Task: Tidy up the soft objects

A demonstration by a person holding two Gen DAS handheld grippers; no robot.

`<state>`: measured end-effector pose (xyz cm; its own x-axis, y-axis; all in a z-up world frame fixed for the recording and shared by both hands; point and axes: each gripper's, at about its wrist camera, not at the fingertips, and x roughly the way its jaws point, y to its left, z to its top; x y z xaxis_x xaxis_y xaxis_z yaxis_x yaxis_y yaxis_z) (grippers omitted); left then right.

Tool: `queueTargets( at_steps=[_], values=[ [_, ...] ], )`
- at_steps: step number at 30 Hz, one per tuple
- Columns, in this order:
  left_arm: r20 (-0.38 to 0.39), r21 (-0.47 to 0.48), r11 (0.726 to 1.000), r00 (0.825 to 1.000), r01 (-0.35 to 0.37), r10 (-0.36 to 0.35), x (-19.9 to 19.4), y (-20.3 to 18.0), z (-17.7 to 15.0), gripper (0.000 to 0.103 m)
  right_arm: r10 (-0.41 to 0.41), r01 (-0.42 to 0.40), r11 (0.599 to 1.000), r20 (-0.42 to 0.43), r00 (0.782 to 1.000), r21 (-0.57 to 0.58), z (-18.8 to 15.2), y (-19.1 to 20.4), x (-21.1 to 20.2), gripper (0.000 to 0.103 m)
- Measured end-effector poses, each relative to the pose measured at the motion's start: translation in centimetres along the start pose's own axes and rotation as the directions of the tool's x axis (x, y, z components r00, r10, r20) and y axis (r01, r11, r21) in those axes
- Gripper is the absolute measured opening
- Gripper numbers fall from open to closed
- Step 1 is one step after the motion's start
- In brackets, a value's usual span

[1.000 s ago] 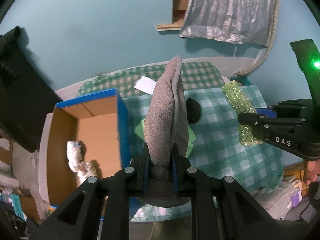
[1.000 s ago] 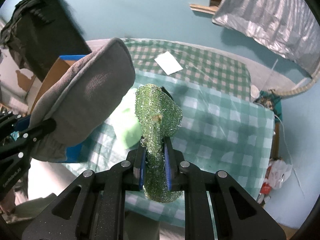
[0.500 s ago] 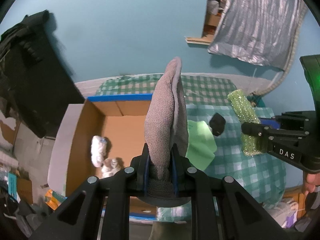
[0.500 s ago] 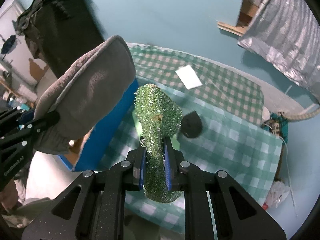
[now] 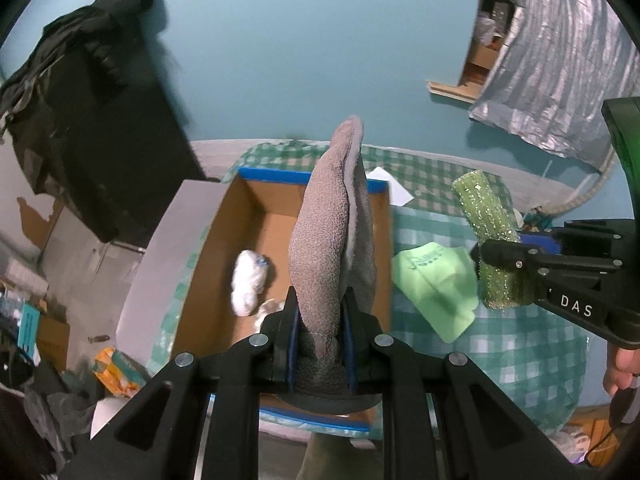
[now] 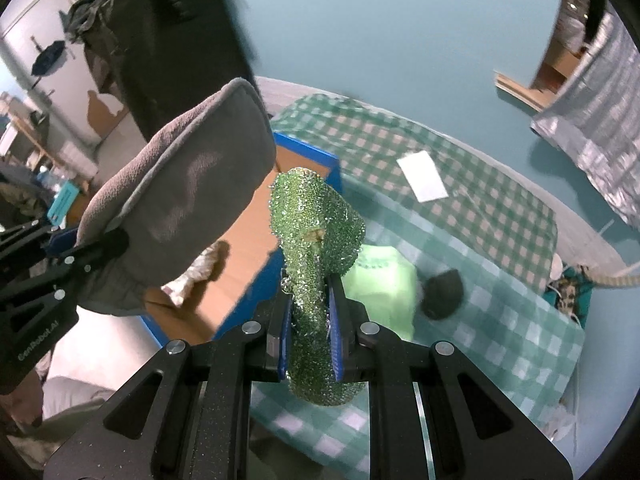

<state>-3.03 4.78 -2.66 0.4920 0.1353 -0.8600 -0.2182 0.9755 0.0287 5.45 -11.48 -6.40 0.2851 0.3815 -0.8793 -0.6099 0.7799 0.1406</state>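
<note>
My left gripper (image 5: pixel 319 322) is shut on a grey fleece slipper (image 5: pixel 334 236), held upright above the open cardboard box (image 5: pixel 240 208) with blue edges. The slipper also shows in the right wrist view (image 6: pixel 180 216). My right gripper (image 6: pixel 308 312) is shut on a glittery green roll (image 6: pixel 316 240), held above the checked cloth right of the box; the roll shows in the left wrist view (image 5: pixel 490 240). A white soft bundle (image 5: pixel 248 280) lies inside the box. A light green cloth (image 5: pixel 436 284) and a small black soft object (image 6: pixel 442 294) lie on the cloth.
The table (image 6: pixel 500 208) is covered in green checked cloth, with a white paper (image 6: pixel 422 176) near its far side. A black covered cabinet (image 5: pixel 92 120) stands to the left. Clutter lies on the floor at the left (image 5: pixel 116 372).
Both grippers have swung left with their loads: the box has come from the left to lie under the slipper. The grips have not changed.
</note>
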Motion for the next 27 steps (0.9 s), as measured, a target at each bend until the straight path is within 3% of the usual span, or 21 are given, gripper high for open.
queueTargets(
  at_steps=[15,27],
  values=[
    [-0.049,-0.073,0.995,0.997,-0.066,0.062,2.4,5.0,-0.6,0.018,0.066,-0.069,0.993,-0.039,0.997,-0.091,4.0,6.4,4.6,0.014],
    [-0.107,-0.068,0.992,0.989,-0.107,0.099,5.7,6.3,-1.5,0.018,0.096,-0.108,0.988,-0.111,0.989,-0.112,5.3,9.1,9.4,0.014]
  ],
)
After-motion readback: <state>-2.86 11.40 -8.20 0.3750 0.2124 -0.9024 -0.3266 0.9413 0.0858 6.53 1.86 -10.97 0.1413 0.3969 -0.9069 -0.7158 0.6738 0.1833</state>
